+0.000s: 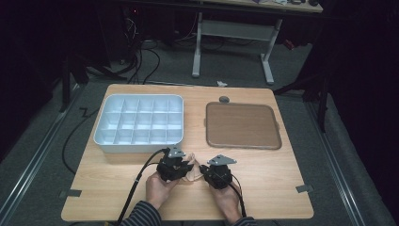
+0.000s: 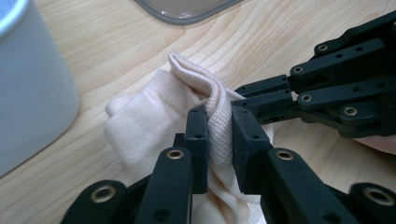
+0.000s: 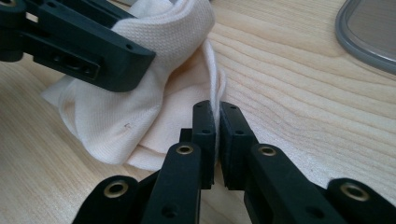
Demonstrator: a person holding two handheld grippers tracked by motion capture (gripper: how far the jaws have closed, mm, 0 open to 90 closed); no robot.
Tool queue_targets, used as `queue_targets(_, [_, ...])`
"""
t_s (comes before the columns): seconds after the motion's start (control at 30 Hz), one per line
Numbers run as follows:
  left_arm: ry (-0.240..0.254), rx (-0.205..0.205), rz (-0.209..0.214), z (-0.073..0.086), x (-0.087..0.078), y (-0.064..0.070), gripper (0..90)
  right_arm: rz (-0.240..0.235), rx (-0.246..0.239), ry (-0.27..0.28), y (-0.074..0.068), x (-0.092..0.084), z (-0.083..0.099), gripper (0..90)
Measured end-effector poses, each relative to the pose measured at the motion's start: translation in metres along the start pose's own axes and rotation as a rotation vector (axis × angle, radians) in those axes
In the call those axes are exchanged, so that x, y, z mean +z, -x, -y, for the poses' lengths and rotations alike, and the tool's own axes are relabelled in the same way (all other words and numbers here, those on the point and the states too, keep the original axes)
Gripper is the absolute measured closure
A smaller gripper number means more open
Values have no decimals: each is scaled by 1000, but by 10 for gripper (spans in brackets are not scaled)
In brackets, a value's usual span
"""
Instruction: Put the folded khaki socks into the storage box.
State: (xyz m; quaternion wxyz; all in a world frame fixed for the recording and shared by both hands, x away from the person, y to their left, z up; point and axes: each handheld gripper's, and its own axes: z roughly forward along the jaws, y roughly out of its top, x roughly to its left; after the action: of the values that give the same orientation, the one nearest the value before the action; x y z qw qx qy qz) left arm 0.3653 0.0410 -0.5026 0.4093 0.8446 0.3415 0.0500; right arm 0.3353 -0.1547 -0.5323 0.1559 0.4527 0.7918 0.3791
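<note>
Cream cloth point(image 2: 154, 126), unlabelled, is pinched by left tool point(image 2: 219, 140) and right tool point(image 3: 217, 135).

Cloth point(image 1: 192, 170) mostly hidden under both grippers in high view, too small to tell its folds. Left gripper view: tray point(image 2: 32, 84) cut off at left edge, lid point(image 2: 187, 9) cut off at top. Right gripper view: lid point(image 3: 369, 32) cut off at right edge, cloth point(image 3: 140, 102) partly covered by left gripper point(image 3: 116, 70).
</note>
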Motion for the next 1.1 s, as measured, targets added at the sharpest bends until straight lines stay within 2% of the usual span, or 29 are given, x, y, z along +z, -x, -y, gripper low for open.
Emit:
queue_targets(0.3, [-8,-5,13,0,3,-2,803,-4,7,-2,0,0,0,855])
queue_targets(0.47, [-47,4,8,2,13,-3,782,-4,9,-3,0,0,0,854])
queue_targets(0.73, [-44,-9,26,1,16,-3,805,-8,9,-5,1,0,0,848])
queue_targets(0.9, [-27,-15,41,0,13,-2,690,-14,27,-7,3,0,-1,799])
queue_targets(1.1, [12,-6,72,-2,3,1,605,-12,38,4,4,-4,-1,741])
